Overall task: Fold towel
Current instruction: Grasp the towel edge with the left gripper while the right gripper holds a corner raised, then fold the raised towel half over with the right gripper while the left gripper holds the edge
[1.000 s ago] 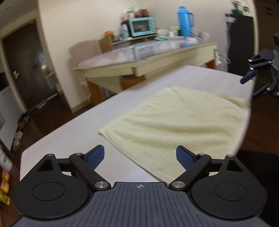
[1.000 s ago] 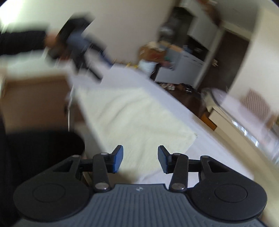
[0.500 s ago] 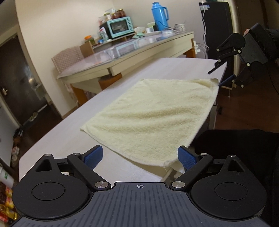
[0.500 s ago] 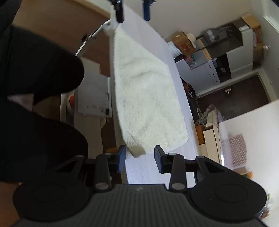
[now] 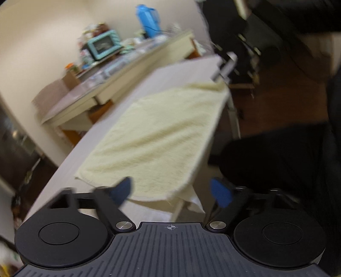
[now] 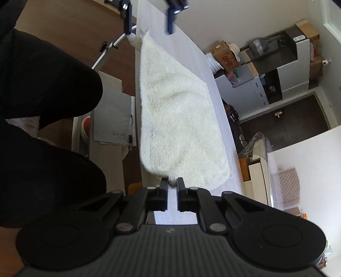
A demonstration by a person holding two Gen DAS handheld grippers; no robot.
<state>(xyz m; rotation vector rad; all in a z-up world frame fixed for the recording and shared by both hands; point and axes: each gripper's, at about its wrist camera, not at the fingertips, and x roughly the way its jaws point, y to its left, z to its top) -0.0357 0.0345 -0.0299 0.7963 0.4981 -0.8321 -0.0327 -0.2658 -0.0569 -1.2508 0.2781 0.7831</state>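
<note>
A pale yellow towel [image 5: 157,136] lies flat on the white table [image 5: 183,70], its near edge along the table's side edge. It also shows in the right wrist view [image 6: 179,115]. My left gripper [image 5: 172,192] is open, its blue pads on either side of the towel's near corner [image 5: 170,191], not gripping it. It also shows at the far end in the right wrist view [image 6: 149,19]. My right gripper [image 6: 171,183] is shut on the towel's opposite near corner [image 6: 170,180]. In the left wrist view it appears only as a blur at the towel's far corner.
A second table [image 5: 119,70] with a teal toaster oven [image 5: 104,43] and blue kettle [image 5: 149,20] stands behind. A stool with papers [image 6: 113,119] sits beside the table. The person's dark-clothed legs [image 6: 42,85] are close to the table's side edge.
My right gripper has closed on the towel's corner. My left gripper has moved in until its open pads straddle the other near corner.
</note>
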